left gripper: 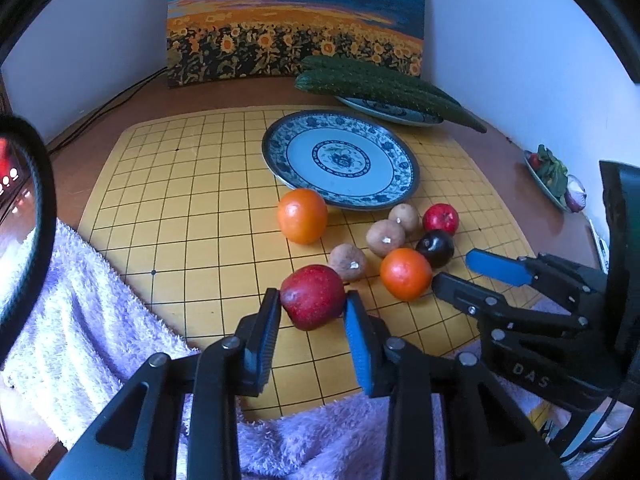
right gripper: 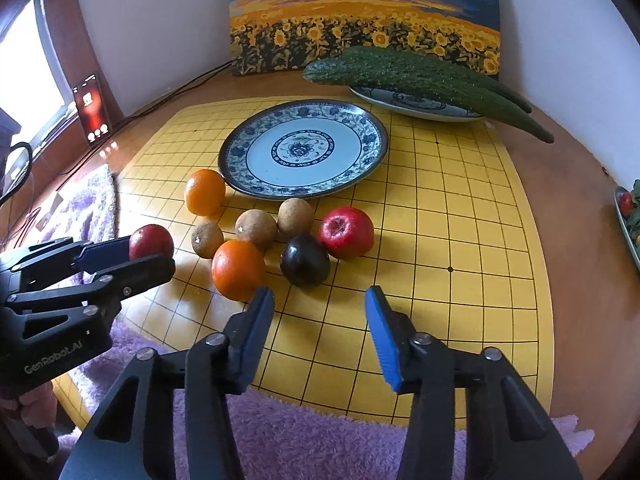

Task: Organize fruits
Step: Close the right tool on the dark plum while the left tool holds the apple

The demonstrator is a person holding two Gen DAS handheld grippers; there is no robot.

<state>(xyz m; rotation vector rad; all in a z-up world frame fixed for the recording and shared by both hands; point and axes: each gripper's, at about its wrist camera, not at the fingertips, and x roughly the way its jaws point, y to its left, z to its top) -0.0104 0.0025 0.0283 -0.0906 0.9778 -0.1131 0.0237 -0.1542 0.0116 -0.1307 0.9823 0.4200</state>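
Observation:
My left gripper is shut on a dark red apple that rests on the yellow grid board; both blue pads touch its sides. In the right wrist view that apple sits at the left gripper's tips. My right gripper stands open, nothing between its pads. Just beyond its tips lies a dark plum, with an orange by its left finger. A second orange, three brown fruits and a small red apple lie before the empty blue-and-white plate.
Two cucumbers lie on a second plate at the back right, before a sunflower painting. A purple towel covers the near edge. A dish of greens sits far right. A lit phone stands at the left.

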